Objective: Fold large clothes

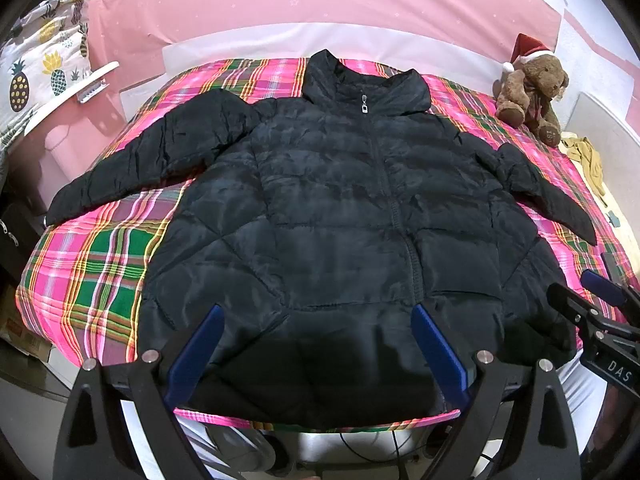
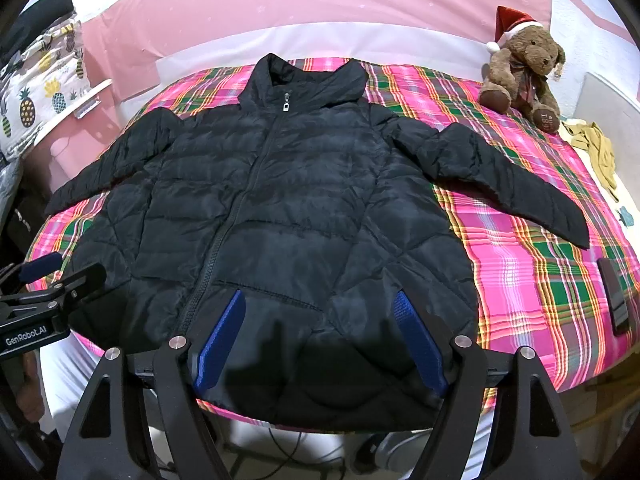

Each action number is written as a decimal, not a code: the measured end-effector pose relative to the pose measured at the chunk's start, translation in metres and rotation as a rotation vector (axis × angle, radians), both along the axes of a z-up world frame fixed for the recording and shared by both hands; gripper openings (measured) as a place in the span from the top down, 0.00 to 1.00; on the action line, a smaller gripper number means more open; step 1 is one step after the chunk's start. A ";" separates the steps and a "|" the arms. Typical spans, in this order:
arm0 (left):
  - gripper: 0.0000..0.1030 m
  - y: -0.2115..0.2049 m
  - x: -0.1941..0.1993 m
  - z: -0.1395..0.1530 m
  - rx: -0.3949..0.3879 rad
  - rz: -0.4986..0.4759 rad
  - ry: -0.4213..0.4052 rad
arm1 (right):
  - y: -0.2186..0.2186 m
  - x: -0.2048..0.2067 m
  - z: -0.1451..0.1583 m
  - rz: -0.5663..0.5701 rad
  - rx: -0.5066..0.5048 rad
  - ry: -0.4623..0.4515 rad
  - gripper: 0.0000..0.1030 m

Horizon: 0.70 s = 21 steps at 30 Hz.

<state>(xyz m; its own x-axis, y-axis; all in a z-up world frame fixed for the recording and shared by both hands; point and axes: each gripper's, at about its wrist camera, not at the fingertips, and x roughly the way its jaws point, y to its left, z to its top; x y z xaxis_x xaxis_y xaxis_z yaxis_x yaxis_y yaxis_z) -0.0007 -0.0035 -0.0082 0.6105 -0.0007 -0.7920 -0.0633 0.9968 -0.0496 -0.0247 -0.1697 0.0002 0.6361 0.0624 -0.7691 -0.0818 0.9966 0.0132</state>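
The black puffer jacket lay flat on the plaid blanket; probably light, slippery, best pinched at sleeve cuffs; left gripper and right gripper hung released above its hem.

"GenRobot.AI" on left hand-held gripper; "DAS" on right hand-held gripper.

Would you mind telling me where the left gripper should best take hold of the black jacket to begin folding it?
Probably the left sleeve, near its cuff. It lies flat and spread away from the body of the jacket on the plaid cover, so the open left gripper can come from the outer side and pinch its edge.
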 end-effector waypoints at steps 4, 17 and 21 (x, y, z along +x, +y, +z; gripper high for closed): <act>0.07 0.002 0.003 -0.002 -0.005 -0.004 0.004 | 0.000 0.000 -0.001 0.000 0.000 0.001 0.25; 0.07 0.002 0.002 -0.003 -0.008 -0.008 0.009 | 0.000 0.000 -0.001 0.001 -0.001 0.003 0.25; 0.07 0.002 0.002 -0.003 -0.007 -0.008 0.008 | 0.000 0.000 -0.001 0.001 0.000 0.003 0.25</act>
